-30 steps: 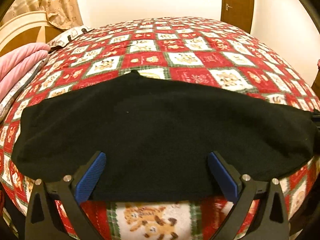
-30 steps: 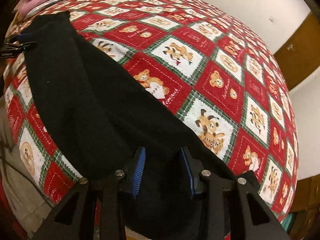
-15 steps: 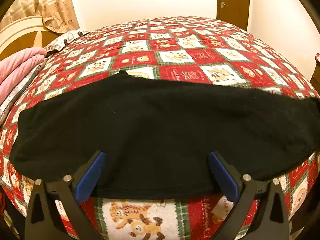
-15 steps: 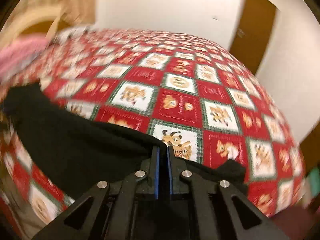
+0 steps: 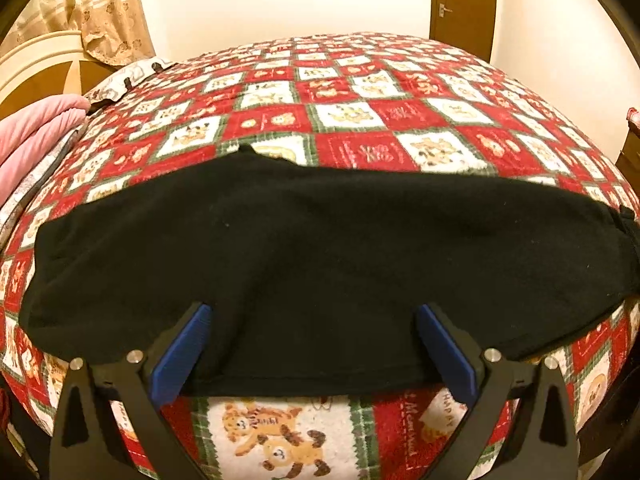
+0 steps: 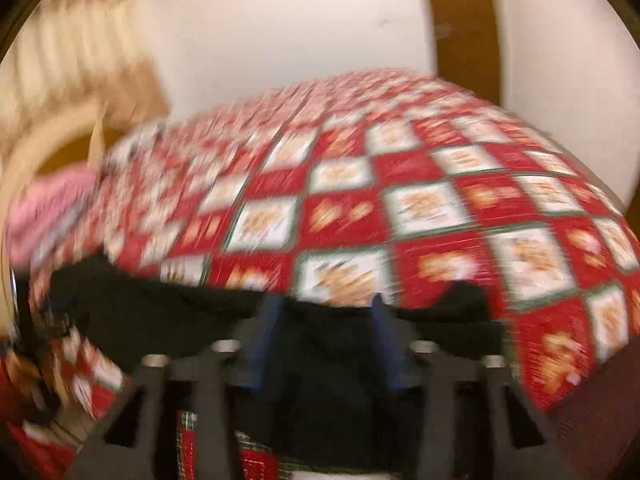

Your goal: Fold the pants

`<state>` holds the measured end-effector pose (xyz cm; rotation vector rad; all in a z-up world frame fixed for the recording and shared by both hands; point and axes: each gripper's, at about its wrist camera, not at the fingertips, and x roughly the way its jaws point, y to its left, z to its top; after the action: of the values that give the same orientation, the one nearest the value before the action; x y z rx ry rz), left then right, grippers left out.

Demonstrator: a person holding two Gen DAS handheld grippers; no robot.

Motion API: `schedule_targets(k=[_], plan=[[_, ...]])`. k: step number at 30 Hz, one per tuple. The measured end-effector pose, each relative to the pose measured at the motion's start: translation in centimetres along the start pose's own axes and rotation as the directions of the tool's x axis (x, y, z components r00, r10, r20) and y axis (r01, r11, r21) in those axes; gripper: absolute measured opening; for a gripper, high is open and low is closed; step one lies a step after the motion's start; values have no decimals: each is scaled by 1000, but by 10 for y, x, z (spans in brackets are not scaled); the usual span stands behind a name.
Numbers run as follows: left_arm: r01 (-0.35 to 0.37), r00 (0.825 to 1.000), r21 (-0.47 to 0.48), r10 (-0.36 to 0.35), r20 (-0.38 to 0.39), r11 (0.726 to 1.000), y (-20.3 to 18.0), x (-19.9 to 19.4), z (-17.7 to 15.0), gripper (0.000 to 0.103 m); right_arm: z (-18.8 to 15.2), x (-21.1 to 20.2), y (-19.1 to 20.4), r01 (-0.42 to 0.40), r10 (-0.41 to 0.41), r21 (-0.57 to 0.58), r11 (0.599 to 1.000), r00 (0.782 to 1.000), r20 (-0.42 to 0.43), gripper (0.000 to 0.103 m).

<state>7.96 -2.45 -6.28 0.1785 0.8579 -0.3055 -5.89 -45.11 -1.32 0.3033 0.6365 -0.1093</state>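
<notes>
The black pants [image 5: 320, 248] lie folded lengthwise across the near part of the bed, running left to right. My left gripper [image 5: 312, 316] is open, its blue fingers [image 5: 184, 352] spread over the pants' near edge, with nothing held. The right wrist view is blurred by motion. In it the pants [image 6: 160, 312] show as a dark strip, and my right gripper [image 6: 324, 308] is open above the pants' right end, fingers [image 6: 266, 332] apart with black cloth between and below them.
The bed carries a red, white and green teddy-bear quilt [image 5: 360, 120]. Pink bedding [image 5: 36, 132] is piled at the left, by a headboard [image 5: 36, 68] and curtain. A brown door [image 5: 464, 0] stands behind the bed. The quilt's near edge drops off below the grippers.
My right gripper closed half a second ago and has now opened again, swinging fast over the pants' right end. The left gripper has stayed open and nearly still.
</notes>
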Motion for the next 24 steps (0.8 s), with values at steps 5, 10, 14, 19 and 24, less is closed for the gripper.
schedule_targets(k=[5,10,14,19,24], plan=[[109,993,-6,-108,57,994,-9,-11,11,103,-4,-17,-55,69,-67,174,982,998,-17,61],[120,992,92,-124,38,989,-45,-5,13,103,-3,9,-78,141,-118,234,962,987,-112,52],[88,996,158,-87,-15,984,-63,6,3,103,-5,42,-82,151,-103,230,961,973,-208,52],[112,994,110,-110,-27,988,-55,6,1,103,-9,57,-57,207,-182,67,976,947,-264,5],[96,995,112,-94,-22,989,-60,6,0,103,3,32,-41,215,-212,6,977,969,-127,5]])
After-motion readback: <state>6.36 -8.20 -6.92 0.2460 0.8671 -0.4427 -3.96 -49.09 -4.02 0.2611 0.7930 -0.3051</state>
